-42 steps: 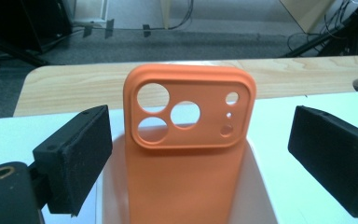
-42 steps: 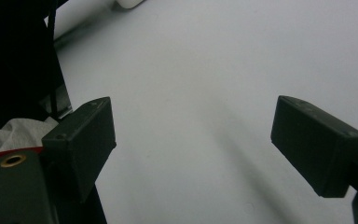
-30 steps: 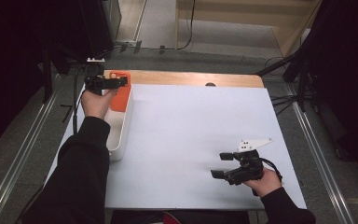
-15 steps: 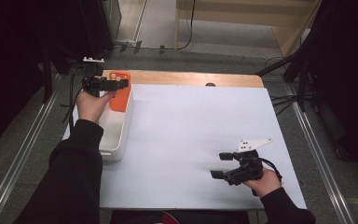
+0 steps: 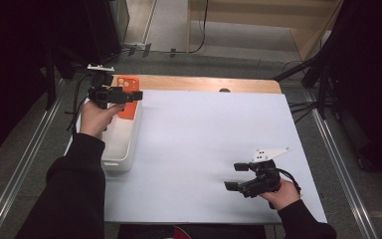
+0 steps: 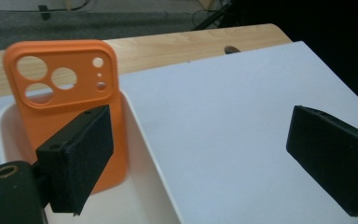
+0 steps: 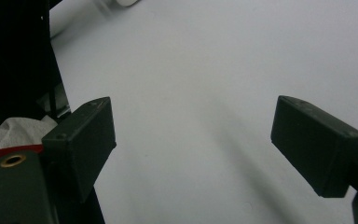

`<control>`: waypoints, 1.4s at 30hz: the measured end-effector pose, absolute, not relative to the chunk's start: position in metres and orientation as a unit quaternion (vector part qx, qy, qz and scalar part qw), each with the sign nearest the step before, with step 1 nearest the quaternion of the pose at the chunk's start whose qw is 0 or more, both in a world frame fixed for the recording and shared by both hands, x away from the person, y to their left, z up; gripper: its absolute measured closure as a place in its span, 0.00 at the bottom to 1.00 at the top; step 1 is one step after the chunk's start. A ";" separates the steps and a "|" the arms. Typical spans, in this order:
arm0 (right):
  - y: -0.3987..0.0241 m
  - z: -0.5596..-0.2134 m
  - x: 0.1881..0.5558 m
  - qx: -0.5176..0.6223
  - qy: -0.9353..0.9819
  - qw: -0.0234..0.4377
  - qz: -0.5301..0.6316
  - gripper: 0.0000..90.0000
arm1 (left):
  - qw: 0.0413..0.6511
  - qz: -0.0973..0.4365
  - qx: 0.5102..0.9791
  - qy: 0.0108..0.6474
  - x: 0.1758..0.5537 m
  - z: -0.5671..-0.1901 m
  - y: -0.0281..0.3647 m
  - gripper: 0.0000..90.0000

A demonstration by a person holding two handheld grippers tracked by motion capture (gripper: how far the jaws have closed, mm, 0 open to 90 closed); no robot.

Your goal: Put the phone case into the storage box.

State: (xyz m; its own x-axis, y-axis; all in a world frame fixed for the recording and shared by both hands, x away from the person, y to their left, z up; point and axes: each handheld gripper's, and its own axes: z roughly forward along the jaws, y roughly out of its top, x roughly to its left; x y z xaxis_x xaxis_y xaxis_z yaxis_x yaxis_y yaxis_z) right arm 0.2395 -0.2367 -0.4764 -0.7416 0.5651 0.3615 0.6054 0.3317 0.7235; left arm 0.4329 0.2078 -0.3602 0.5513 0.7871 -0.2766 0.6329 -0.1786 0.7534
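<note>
A white tray (image 5: 124, 149) sits on the left edge of the white table (image 5: 209, 149). An orange phone case (image 6: 70, 107) stands upright in the tray's far end, leaning against its wall.

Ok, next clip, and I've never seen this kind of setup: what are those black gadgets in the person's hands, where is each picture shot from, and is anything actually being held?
There is no robot here. A person holds a hand-operated claw in each hand: the left claw and the right claw. The high view looks down from above the person's side of the table, which has a white top. The other two pictures come from cameras riding on the claws, looking out between their black jaws.

On the table's left side sits a white tray with an orange phone case standing upright at its far end. The left claw hangs open over that tray, one jaw in front of the case, gripping nothing. The right claw is open too, over bare tabletop.
</note>
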 end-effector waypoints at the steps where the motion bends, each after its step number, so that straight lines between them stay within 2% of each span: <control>1: -0.237 -0.476 0.239 -0.359 -0.816 0.022 -0.453 0.14 | 0.443 0.084 0.765 0.459 0.431 -0.360 0.208 0.08; 21: -0.236 -0.477 0.240 -0.359 -0.817 0.022 -0.451 0.14 | 0.442 0.062 0.802 0.396 0.404 -0.372 0.197 0.08; 42: -0.237 -0.476 0.239 -0.356 -0.817 0.022 -0.452 0.14 | 0.456 0.063 0.807 0.370 0.380 -0.377 0.193 0.08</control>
